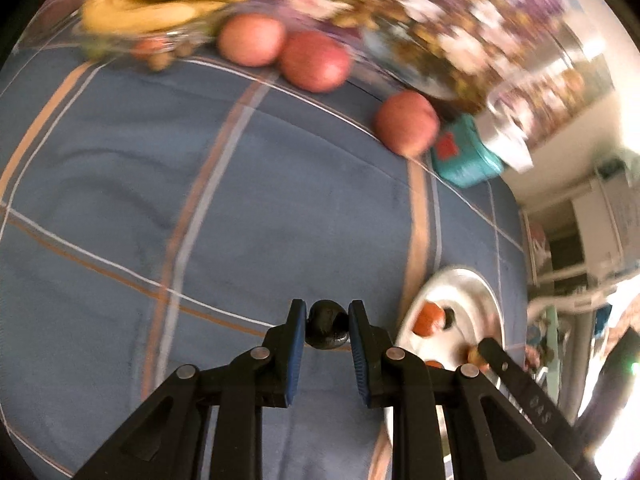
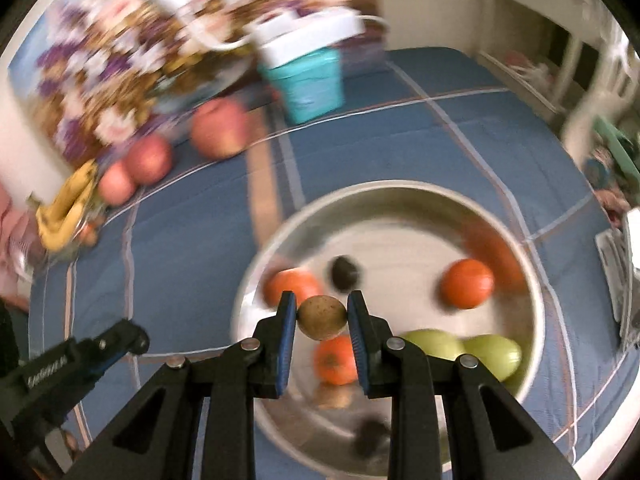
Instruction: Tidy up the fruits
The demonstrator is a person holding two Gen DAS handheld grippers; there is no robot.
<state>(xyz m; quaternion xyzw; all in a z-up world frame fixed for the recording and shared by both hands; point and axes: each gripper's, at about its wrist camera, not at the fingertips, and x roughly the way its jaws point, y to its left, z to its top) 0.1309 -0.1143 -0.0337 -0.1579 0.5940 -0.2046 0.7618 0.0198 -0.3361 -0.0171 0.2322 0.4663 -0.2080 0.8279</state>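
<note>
Where the blue plaid cloth (image 1: 248,208) spreads over the whole surface, it is the largest thing in both views, crossed by orange and white stripes. Next in size is the round metal bowl (image 2: 536,304), lying on the cloth below the right gripper (image 2: 322,316). Inside it are three orange fruits, one (image 2: 466,283) on the far right, one (image 2: 334,360) near the middle and one (image 2: 290,286) on the left, two green fruits (image 2: 492,350) against the near-right wall, and a small dark fruit (image 2: 345,273) toward the centre. At the far edge of the cloth stands a teal container (image 2: 308,80) with a white lid, and beside it three red apples (image 1: 406,124) lie in a loose row on the cloth. A bunch of bananas (image 1: 160,0) sits at the far left, past the apples.

The right gripper hangs over the bowl, its jaws narrow and clamped on a small brownish round fruit (image 2: 322,317). The left gripper (image 1: 326,326) is out over bare cloth just left of the bowl, jaws likewise narrow, pinching a small black round fruit (image 1: 326,326). Both views are blurred.
</note>
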